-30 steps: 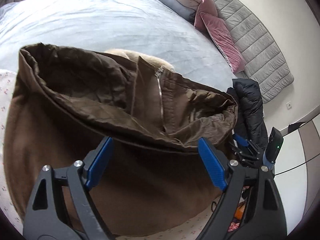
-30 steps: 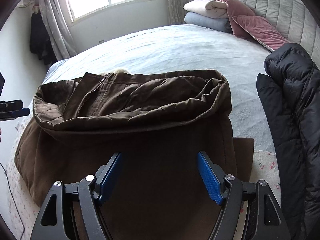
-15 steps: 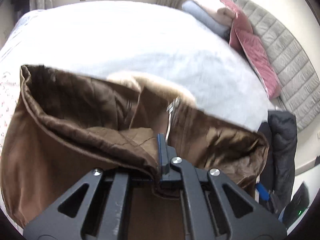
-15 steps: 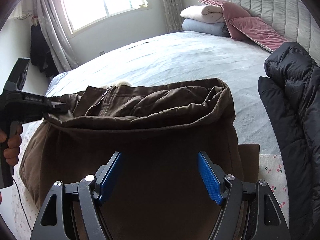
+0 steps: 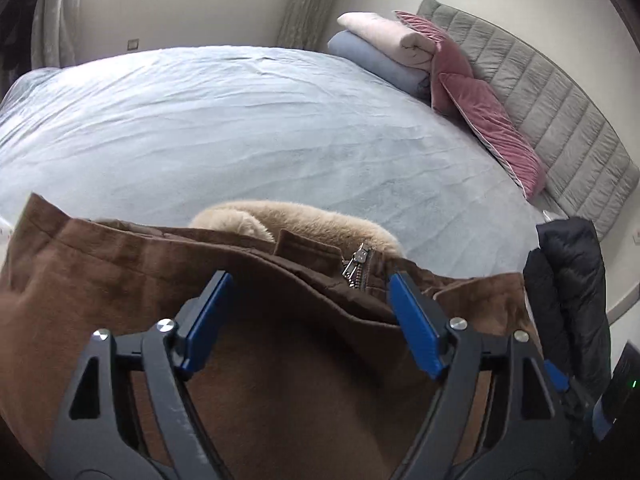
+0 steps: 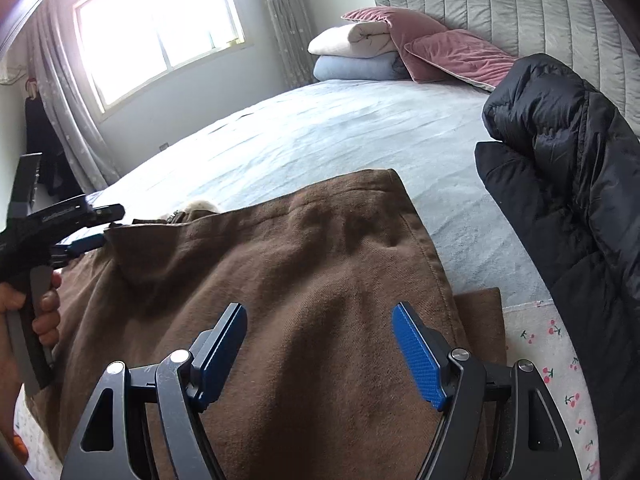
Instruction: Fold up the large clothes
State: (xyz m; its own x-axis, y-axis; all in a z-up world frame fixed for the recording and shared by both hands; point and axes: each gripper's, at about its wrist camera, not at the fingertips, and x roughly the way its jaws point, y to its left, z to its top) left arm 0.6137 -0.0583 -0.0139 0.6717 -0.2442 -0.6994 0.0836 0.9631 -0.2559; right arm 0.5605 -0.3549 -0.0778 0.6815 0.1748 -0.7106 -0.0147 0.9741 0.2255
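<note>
A brown coat lies folded on the near part of the bed, outer side up, its beige fur collar and zipper showing at the far fold. My left gripper is open and empty just above the coat's far fold, and it also shows at the left of the right wrist view. My right gripper is open and empty over the coat's near right part.
A black puffer jacket lies on the bed right of the coat. The light blue bedspread stretches beyond. Folded blankets and pink pillows sit by the grey headboard. A floral sheet edges the bed.
My left gripper closed on the coat's upper edge, carried it over toward the collar so the lining is covered, then opened and let go. The right gripper stayed open.
</note>
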